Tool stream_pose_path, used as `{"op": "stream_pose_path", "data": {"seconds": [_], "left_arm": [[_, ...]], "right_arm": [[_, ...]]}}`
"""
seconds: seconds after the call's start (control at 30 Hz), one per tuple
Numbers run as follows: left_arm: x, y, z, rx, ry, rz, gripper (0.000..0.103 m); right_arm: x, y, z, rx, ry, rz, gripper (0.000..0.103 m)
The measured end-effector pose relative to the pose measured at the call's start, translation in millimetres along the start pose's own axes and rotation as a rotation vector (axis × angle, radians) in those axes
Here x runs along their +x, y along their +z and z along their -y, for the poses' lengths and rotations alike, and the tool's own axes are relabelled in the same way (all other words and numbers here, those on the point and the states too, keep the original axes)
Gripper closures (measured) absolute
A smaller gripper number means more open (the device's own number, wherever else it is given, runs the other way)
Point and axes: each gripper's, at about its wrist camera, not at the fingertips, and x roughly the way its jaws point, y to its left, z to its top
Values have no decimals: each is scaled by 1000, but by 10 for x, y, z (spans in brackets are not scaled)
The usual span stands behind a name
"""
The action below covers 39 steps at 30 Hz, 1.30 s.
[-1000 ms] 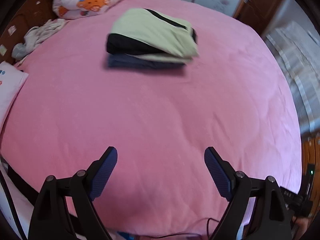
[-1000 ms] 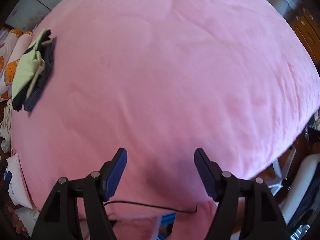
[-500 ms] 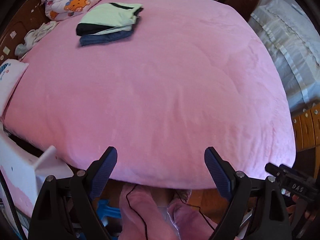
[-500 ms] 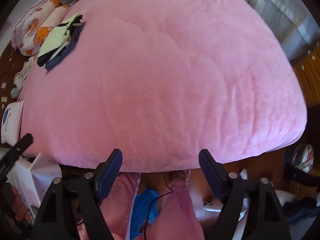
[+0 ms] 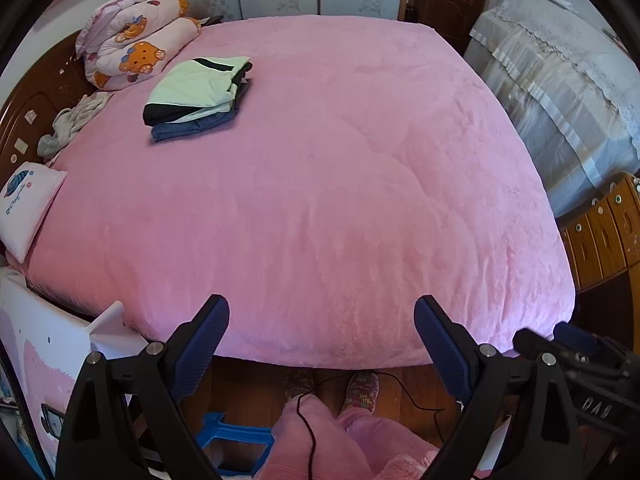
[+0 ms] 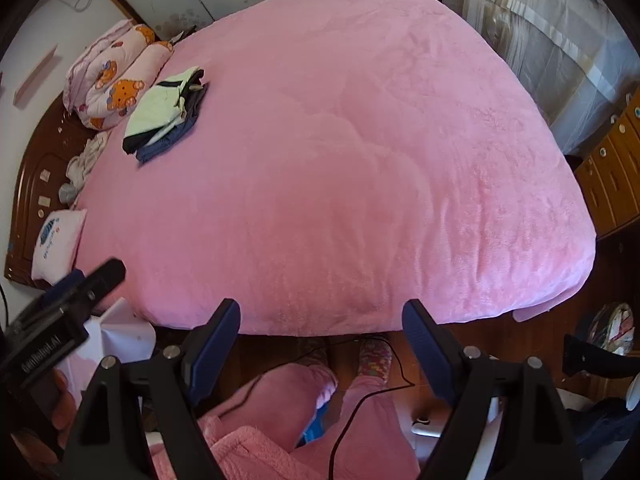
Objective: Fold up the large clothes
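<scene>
Lying folded in a stack [image 5: 198, 98] at the bed's [image 5: 340, 184] far left, the clothes run lengthwise from near-left to far-right, pale green on top, black and blue beneath. A rolled quilt [image 5: 132, 56] sits just beyond. Left gripper [image 5: 322, 340] and right gripper [image 6: 322, 338] hang wide open and empty off the near edge.

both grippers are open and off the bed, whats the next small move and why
Probably rest or fetch another garment: the folded stack sits tidy near the cartoon quilt, and the left gripper and right gripper hang open and empty past the pink bed edge.
</scene>
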Motion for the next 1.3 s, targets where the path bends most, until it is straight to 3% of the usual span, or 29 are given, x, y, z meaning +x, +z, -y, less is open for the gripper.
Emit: {"op": "stream_pose_path", "data": {"seconds": [0.17, 0.27, 0.4, 0.5, 0.67, 0.9, 1.3], "left_arm": [[2, 25, 7, 6, 3, -7, 7], [18, 60, 26, 25, 28, -13, 5], [-89, 130, -79, 7, 25, 39, 0], [-80, 144, -137, 2, 11, 31, 0], [-84, 137, -208, -12, 2, 27, 0], [-128, 133, -115, 22, 5, 56, 0], [-74, 158, -77, 43, -1, 32, 0]], "right_arm": [[54, 38, -127, -28, 1, -10, 19], [75, 73, -189, -31, -14, -14, 12], [-3, 130, -278, -43, -23, 36, 7], [-60, 164, -300, -40, -42, 72, 0], [-130, 194, -323, -32, -67, 107, 0], [-108, 194, -402, -64, -76, 94, 0], [-70, 198, -483, -88, -99, 79, 0]]}}
